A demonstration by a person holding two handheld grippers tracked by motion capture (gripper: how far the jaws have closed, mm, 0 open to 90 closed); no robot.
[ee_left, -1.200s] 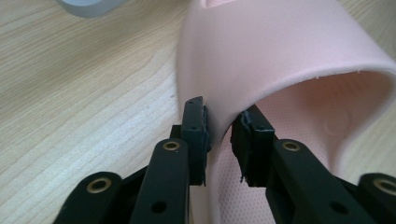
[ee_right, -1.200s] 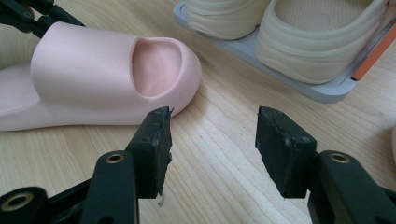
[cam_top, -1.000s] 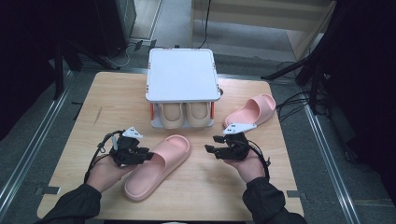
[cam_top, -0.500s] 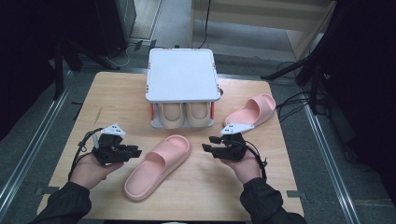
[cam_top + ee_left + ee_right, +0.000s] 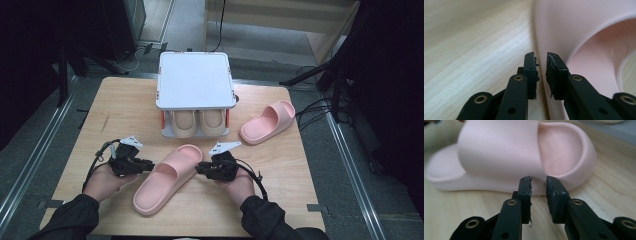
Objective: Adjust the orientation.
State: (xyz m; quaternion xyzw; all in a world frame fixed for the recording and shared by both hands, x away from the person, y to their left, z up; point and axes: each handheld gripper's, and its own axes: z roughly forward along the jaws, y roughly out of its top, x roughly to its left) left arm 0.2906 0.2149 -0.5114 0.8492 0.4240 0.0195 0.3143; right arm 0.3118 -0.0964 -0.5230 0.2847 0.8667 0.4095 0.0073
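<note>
Left gripper (image 5: 146, 165), right gripper (image 5: 201, 169): matte black linkage jaws, brass-ringed pivots, grey three-cornered top plates, trailing black cables. Dark long sleeves (image 5: 70, 220).

**Both hands low at the table, grippers pointing inward**

Two forearms in dark sleeves enter from the near edge in the high view. The left hand (image 5: 107, 180) holds the black two-jaw left gripper (image 5: 149, 164) level, aimed to the person's right; its jaws have just been closing and stand narrowly apart with nothing pressed between the pads. The right hand (image 5: 239, 184) holds the black two-jaw right gripper (image 5: 198, 169), aimed toward the left one; its jaws have likewise been closing to a narrow, empty gap. A cable trails from each gripper.
</note>
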